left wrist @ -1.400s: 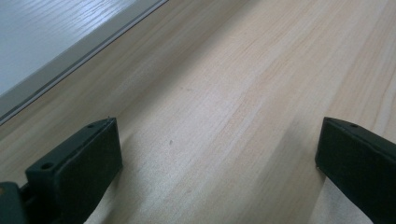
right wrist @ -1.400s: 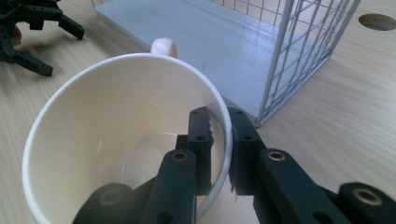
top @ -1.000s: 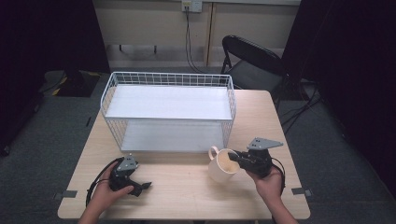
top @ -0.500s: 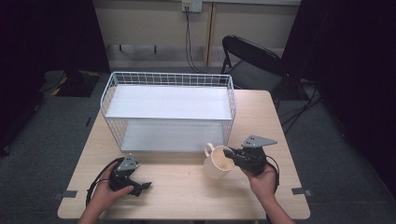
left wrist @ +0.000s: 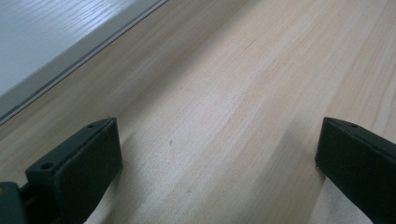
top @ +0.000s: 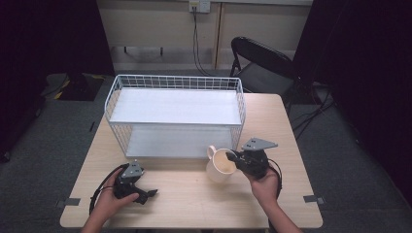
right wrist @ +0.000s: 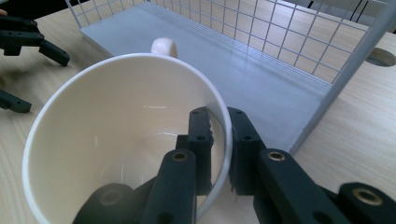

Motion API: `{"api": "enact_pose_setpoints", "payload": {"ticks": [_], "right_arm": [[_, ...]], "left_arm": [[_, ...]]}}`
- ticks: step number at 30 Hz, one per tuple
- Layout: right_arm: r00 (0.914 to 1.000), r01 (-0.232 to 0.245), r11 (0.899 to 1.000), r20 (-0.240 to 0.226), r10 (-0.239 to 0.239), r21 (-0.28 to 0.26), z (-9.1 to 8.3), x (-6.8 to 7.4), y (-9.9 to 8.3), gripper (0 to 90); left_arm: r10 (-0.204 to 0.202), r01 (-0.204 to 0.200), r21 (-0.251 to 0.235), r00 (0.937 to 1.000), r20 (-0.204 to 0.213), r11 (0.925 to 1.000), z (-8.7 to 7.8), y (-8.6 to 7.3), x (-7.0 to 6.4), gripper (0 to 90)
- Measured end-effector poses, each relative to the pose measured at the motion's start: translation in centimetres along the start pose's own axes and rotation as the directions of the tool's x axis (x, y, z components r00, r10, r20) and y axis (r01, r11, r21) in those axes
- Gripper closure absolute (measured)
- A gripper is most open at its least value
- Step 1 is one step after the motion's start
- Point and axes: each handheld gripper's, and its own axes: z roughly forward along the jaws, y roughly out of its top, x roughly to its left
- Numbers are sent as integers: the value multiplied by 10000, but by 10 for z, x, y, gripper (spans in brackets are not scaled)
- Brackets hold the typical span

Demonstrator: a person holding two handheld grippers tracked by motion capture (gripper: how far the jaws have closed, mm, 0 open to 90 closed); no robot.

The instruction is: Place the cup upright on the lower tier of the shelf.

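Two hands reach in from the bottom of the high view, each holding a black claw over a pale wooden tabletop [top: 184, 194]. At lower left of that view, the left claw [top: 145, 194] rests low on the wood, its jaws spread wide apart with nothing between them; in the left gripper view they stand at the lower corners with bare wood grain between. Just right of centre, the right claw [top: 232, 156] is clamped on the rim of a cream mug [top: 219, 166]. In the right gripper view one jaw sits inside the mug [right wrist: 116, 140] and the other outside, pinching its wall at the lower middle of the frame. The mug's handle [top: 212, 151] points toward a white wire basket [top: 114, 94], which occupies the upper middle of the high view. The mug stands just in front of the basket's lower right corner. A black folding chair [top: 262, 63] sits beyond the tabletop at upper right.
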Motion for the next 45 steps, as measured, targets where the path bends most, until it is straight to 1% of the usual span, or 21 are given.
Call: {"api": "enact_pose_setpoints", "payload": {"ticks": [10,19,23,31,39,43,45], "right_arm": [[9995,299,9994,64,-300,190,15,12,12,820],[9986,494,9983,183,-500,301,26,19,19,820],[9987,459,9985,203,-465,306,31,21,20,820],[9969,592,9976,489,-609,347,39,25,25,819],[9959,669,9971,590,-690,374,47,30,30,820],[9960,614,9975,626,-636,353,50,31,32,819],[9954,584,9977,739,-607,337,52,32,33,819]], "left_arm": [[4,-4,0,10000,9,10000,0,0,0,0],[1,-1,4,10000,14,10000,0,0,0,0],[6,-6,4,10000,15,10000,0,0,0,0],[5,-5,3,10000,23,10000,0,0,0,0],[-5,5,3,10000,42,10000,0,0,0,0],[18,-18,6,10000,28,10000,0,0,0,0],[12,-13,4,10000,32,10000,0,0,0,0]]}}
